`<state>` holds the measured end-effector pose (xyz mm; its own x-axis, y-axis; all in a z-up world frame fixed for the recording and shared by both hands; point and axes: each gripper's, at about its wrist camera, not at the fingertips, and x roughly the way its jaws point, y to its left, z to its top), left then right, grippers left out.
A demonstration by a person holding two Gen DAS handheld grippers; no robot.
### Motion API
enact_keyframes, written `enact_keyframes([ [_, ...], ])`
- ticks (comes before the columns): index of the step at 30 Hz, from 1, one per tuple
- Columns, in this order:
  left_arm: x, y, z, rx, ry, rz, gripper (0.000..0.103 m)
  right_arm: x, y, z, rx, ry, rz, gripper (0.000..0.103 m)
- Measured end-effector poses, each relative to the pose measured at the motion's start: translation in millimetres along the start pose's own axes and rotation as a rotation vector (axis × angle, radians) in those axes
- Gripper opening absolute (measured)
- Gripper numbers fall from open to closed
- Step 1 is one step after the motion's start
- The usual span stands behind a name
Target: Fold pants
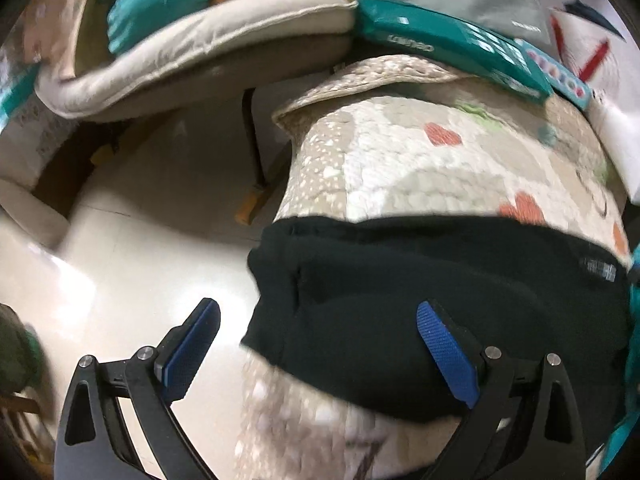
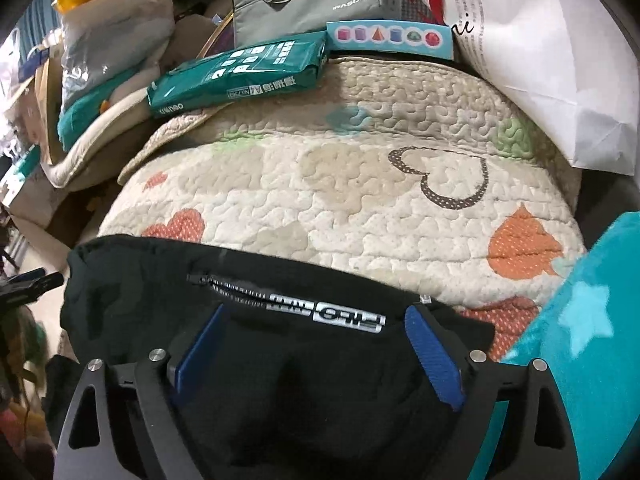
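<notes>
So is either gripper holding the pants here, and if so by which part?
Nothing is held. The left gripper and right gripper are both open, fingers spread above the black pants lying on the quilt.

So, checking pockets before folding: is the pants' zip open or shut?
Open, at least partly: the zip on the pants shows parted teeth.

Black pants [image 2: 256, 320], soft dark fabric, folded into a compact, thick bundle lying flat on a quilted cover [image 2: 340, 200] printed with hearts. The bundle spans the near edge of the cover, its left end reaching the cover's left side, where the fabric bulges and creases [image 1: 296, 280]. A zipped pocket [image 2: 212, 278] and a white printed logo strip [image 2: 344, 314] face upward on the top layer.
</notes>
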<state>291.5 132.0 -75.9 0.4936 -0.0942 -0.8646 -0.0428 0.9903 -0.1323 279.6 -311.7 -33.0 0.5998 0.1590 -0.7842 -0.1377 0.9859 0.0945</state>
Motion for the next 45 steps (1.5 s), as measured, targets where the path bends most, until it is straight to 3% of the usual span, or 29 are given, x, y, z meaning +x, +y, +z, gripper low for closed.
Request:
enact_keyframes([
  [3,14,2,17,-0.025,0.02,-0.049,0.099,8,0,7,-0.046,0.001,-0.01,0.093],
  [6,18,-12,32,0.028,0.009,-0.066,0.099,21,4,15,-0.13,0.016,-0.029,0.091],
  [13,49,-74,47,0.345,0.096,-0.074,0.099,57,30,23,-0.344,0.094,-0.014,0.085],
  [17,60,-94,47,0.443,0.103,-0.061,0.095,75,34,27,-0.383,0.126,-0.021,0.085],
  [18,59,-95,47,0.443,0.12,-0.091,0.077,78,35,27,-0.385,0.138,-0.008,0.079],
  [19,55,-96,46,0.438,0.131,-0.131,0.064,79,36,27,-0.38,0.154,0.025,0.062],
  [20,51,-97,45,0.452,0.123,-0.13,0.054,79,36,27,-0.365,0.171,0.072,0.051],
  [21,46,-102,40,0.489,0.117,-0.136,0.037,77,37,27,-0.353,0.176,0.088,0.043],
  [23,38,-107,34,0.52,0.104,-0.1,0.019,72,40,24,-0.356,0.172,0.082,0.031],
  [24,37,-106,32,0.523,0.107,-0.1,0.005,69,40,23,-0.347,0.171,0.077,0.029],
  [26,29,-106,30,0.521,0.097,-0.09,0.005,57,42,23,-0.336,0.153,0.055,0.02],
  [27,23,-107,27,0.526,0.084,-0.08,0.005,51,43,22,-0.33,0.148,0.047,0.008],
  [28,16,-107,25,0.525,0.073,-0.074,0.005,43,43,22,-0.314,0.147,0.057,0.006],
  [36,-55,-95,-1,0.459,-0.046,-0.074,0.005,-25,69,-2,-0.342,0.101,0.01,0.004],
  [45,-128,-72,-73,0.359,-0.115,-0.124,0.005,-96,86,-70,-0.362,0.095,0.023,0.004],
])
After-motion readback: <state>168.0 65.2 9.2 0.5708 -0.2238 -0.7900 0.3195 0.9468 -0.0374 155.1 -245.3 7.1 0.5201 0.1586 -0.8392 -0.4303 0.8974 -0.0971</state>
